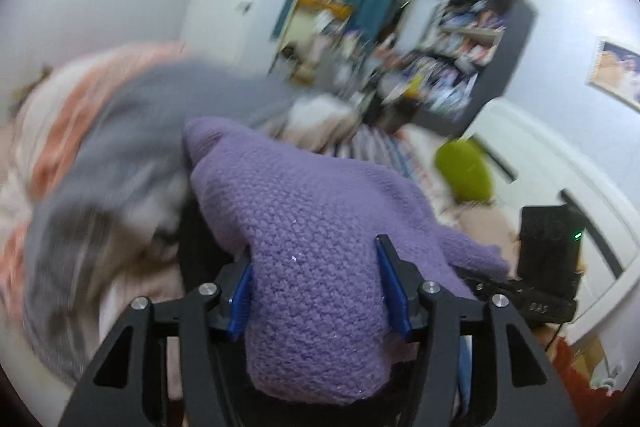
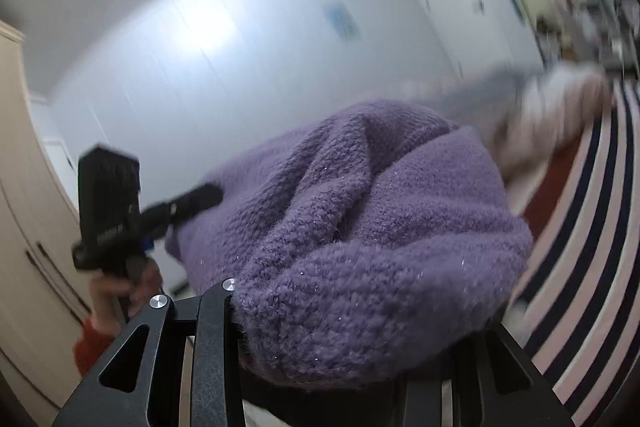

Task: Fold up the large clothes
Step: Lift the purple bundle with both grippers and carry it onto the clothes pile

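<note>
A purple knit sweater [image 1: 316, 211] hangs bunched in the air between both grippers. In the left wrist view my left gripper [image 1: 314, 255] has a thick fold of it filling the gap between its blue pads [image 1: 394, 291], which press on it from both sides. In the right wrist view the sweater [image 2: 360, 219] is heaped over my right gripper [image 2: 352, 311], whose fingertips are hidden under the knit. The left gripper [image 2: 192, 201] shows there at the left, gripping the far edge. The right gripper's black body [image 1: 548, 247] shows at the right of the left wrist view.
A bed with pink and orange bedding [image 1: 52, 131] carries a blurred grey garment [image 1: 120, 155], a green cushion [image 1: 464, 171] and a striped cloth [image 2: 580, 227]. A cluttered dark shelf [image 1: 472, 67] stands behind. A hand with a red sleeve [image 2: 120, 291] holds the left gripper near a cream wardrobe [image 2: 24, 227].
</note>
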`<state>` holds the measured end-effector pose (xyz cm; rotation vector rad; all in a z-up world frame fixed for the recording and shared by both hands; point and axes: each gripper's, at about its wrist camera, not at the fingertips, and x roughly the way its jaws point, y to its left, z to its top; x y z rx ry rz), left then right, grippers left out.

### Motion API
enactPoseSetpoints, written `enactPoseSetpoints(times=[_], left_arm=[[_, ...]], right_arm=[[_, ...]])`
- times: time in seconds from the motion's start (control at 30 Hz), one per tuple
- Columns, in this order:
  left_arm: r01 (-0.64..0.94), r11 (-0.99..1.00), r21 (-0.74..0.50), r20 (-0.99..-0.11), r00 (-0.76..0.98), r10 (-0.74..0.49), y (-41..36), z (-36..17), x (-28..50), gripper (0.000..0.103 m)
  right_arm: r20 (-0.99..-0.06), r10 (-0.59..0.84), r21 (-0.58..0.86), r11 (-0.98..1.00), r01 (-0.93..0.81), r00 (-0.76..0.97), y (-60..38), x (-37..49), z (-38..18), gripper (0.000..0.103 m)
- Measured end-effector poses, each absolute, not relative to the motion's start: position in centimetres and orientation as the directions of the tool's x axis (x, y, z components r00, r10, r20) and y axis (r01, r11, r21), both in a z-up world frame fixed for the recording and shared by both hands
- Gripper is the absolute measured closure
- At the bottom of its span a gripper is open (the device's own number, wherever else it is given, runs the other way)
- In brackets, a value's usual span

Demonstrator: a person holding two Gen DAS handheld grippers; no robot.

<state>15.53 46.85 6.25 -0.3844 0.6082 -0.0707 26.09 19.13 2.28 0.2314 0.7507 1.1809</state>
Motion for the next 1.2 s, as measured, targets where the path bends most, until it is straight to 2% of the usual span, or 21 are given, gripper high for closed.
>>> enactPoseSetpoints(times=[0.1, 0.2, 0.3, 0.4, 0.5, 0.57, 0.67, 0.8, 0.97, 1.2], left_arm=[[-0.063, 0.906, -0.418, -0.528, 0.829, -0.185, 47.9, 3.5, 15.0, 0.041], [-0.047, 0.889, -0.455, -0.512, 0.831, -0.217, 48.2, 2.9, 14.9, 0.033], [-0.062, 0.902, -0.427, -0.534, 0.822, -0.196, 47.3, 3.0, 15.1, 0.029], [-0.114, 0.931, -0.347, -0.569, 0.815, -0.112, 45.0, 3.9, 14.9, 0.025], [-0.163, 0.955, -0.248, -0.582, 0.813, -0.012, 43.2, 5.1, 14.1, 0.025], [-0.163, 0.962, -0.219, -0.573, 0.819, 0.008, 42.1, 5.8, 13.5, 0.025], [-0.172, 0.969, -0.176, -0.550, 0.834, 0.048, 40.7, 6.7, 11.7, 0.025], [-0.169, 0.975, -0.142, -0.509, 0.857, 0.074, 37.7, 8.8, 10.4, 0.024], [-0.120, 0.987, -0.104, -0.448, 0.892, 0.061, 31.9, 10.9, 9.3, 0.024], [-0.016, 0.998, -0.059, -0.366, 0.931, -0.006, 21.5, 11.9, 8.3, 0.024]], right_arm=[[-0.404, 0.907, 0.613, 0.362, -0.702, 0.115, 19.8, 26.7, -1.4, 0.073], [-0.391, 0.915, 0.631, 0.346, -0.695, 0.100, 19.4, 26.5, -1.9, 0.071], [-0.413, 0.904, 0.602, 0.361, -0.712, 0.109, 19.2, 27.0, -1.4, 0.071], [-0.421, 0.901, 0.599, 0.363, -0.714, 0.104, 19.2, 27.0, -0.5, 0.067], [-0.421, 0.902, 0.595, 0.356, -0.721, 0.098, 19.2, 26.5, -0.8, 0.062], [-0.426, 0.898, 0.570, 0.362, -0.738, 0.112, 18.5, 26.5, -1.1, 0.060], [-0.440, 0.887, 0.527, 0.379, -0.760, 0.138, 17.8, 26.3, -0.8, 0.044], [-0.449, 0.881, 0.491, 0.383, -0.783, 0.150, 15.8, 25.2, -0.3, 0.040], [-0.429, 0.872, 0.411, 0.421, -0.808, 0.236, 11.1, 23.2, 0.9, 0.028], [-0.398, 0.832, 0.306, 0.517, -0.800, 0.386, 1.3, 19.4, 2.2, 0.022]])
